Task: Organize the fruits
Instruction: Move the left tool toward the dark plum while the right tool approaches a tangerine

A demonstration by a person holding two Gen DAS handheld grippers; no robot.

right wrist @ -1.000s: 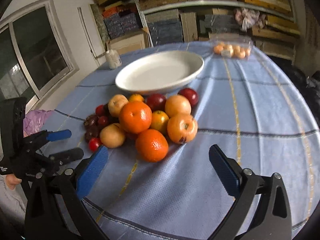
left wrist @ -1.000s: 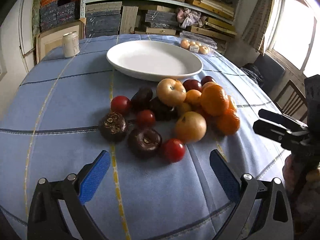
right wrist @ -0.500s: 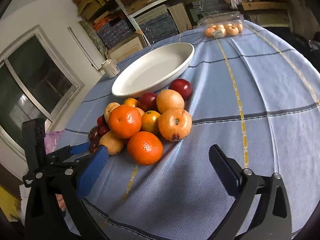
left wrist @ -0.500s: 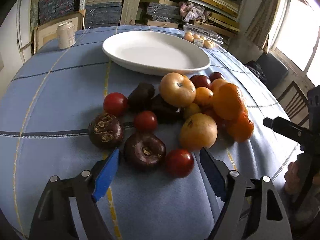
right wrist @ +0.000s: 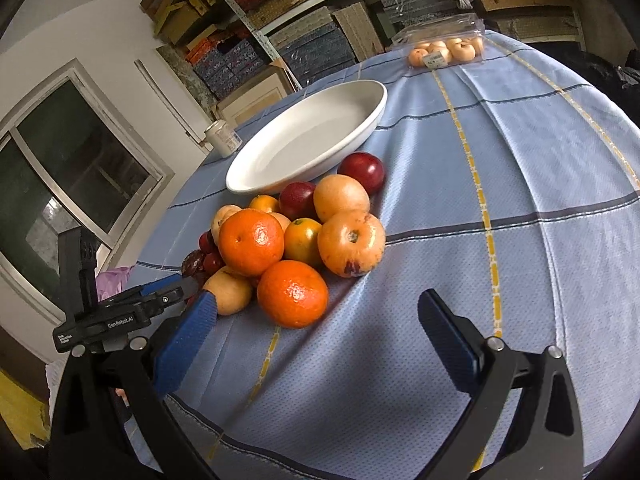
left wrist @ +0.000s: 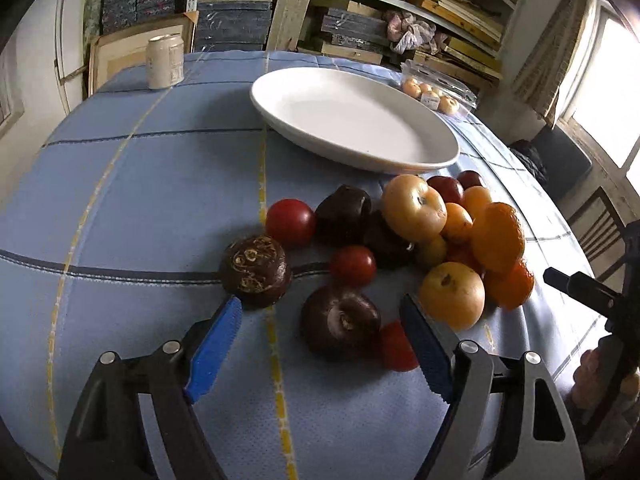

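Observation:
A pile of fruit lies on the blue checked tablecloth in front of an empty white oval plate (left wrist: 360,120) (right wrist: 304,140). It holds oranges, yellow apples, red tomatoes, dark red plums and dark brown round fruits. My left gripper (left wrist: 320,308) is open, and one dark brown fruit (left wrist: 340,322) lies between its blue pads without touching them. A red tomato (left wrist: 394,346) is half hidden behind its right finger. My right gripper (right wrist: 318,304) is open at the near side of the pile. The nearest orange (right wrist: 292,294) sits between its fingertips, untouched.
A pale can (left wrist: 165,62) stands at the table's far left. A clear plastic box of small fruit (left wrist: 436,94) sits at the far right. Stacked shelves fill the wall behind. A chair (left wrist: 600,220) stands off the right edge, and the table edge runs just under both grippers.
My left gripper's jaws have narrowed and it has moved forward, so the dark brown fruit now lies between the pads. My right gripper has rolled and edged closer to the nearest orange.

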